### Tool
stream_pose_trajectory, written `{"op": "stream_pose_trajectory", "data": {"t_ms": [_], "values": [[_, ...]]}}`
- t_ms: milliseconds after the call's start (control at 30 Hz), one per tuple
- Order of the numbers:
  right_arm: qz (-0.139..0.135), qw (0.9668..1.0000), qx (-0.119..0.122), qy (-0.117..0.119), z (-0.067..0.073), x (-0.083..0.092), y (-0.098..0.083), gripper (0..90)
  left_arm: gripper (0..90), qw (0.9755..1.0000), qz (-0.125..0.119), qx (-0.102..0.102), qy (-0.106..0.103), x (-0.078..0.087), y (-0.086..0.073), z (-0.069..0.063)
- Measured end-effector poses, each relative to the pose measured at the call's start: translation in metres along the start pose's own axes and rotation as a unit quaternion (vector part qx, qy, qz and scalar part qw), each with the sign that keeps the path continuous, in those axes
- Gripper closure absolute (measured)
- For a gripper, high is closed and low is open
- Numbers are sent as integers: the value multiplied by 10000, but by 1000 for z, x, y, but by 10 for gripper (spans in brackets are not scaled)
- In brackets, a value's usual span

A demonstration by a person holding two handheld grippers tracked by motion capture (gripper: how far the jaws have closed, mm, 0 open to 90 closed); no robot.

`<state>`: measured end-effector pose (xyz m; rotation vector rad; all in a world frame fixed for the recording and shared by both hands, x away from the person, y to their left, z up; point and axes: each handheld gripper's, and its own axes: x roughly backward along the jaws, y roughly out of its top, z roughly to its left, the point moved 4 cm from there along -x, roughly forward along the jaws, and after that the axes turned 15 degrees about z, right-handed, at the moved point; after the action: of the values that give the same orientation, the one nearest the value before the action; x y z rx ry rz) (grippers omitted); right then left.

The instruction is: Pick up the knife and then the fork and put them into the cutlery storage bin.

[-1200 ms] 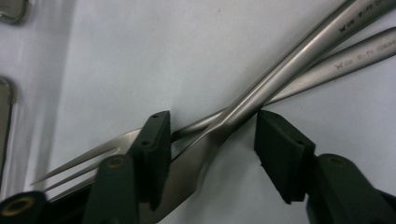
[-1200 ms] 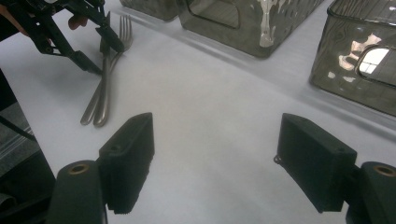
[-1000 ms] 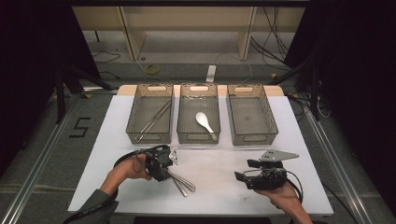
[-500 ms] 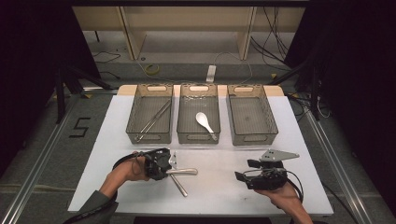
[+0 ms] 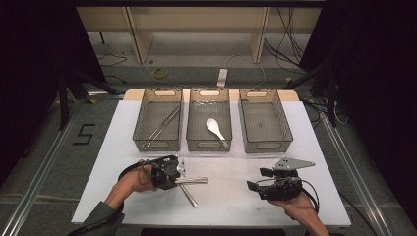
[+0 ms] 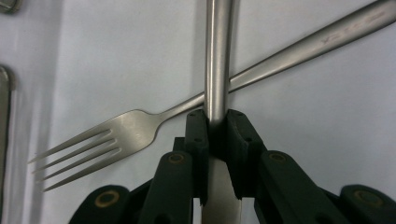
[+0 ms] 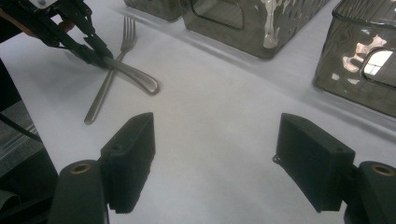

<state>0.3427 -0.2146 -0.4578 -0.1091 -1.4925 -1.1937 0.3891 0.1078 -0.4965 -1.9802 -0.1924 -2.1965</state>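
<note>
While the left claw [image 6: 217, 123] is pinching the slim steel utensil handle [image 6: 218, 56], having just been closing on it above the white worktop [image 5: 236, 172], a slip is looking likely, since the grip is sitting narrow. The crossed steel fork [image 6: 112, 140] underneath could be getting dragged along. The right claw [image 7: 217, 158] is waiting spread. Three grey mesh trays [image 5: 258, 120] are standing beyond.

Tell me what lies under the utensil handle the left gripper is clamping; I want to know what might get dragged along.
A fork lies under the clamped handle, crossing it at an angle on the white table. The left gripper covers the handle's lower end, so its type stays unseen.
</note>
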Motion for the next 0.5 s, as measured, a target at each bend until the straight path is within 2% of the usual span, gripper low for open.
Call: {"op": "stream_pose_trajectory", "data": {"t_ms": [100,167,300,500], "values": [[-34,10000,12,35,2,0,2,293,795,10000,-24,29,-30,4,3,-2],[-67,9999,123,41,6,-1,4,293,795,9998,-5,166,-124,8,5,-3],[-122,9991,394,101,18,-5,13,293,796,9988,-182,342,-314,16,12,-8],[-95,9968,767,204,36,-16,24,293,797,9975,-338,322,-525,26,20,-16]]}}
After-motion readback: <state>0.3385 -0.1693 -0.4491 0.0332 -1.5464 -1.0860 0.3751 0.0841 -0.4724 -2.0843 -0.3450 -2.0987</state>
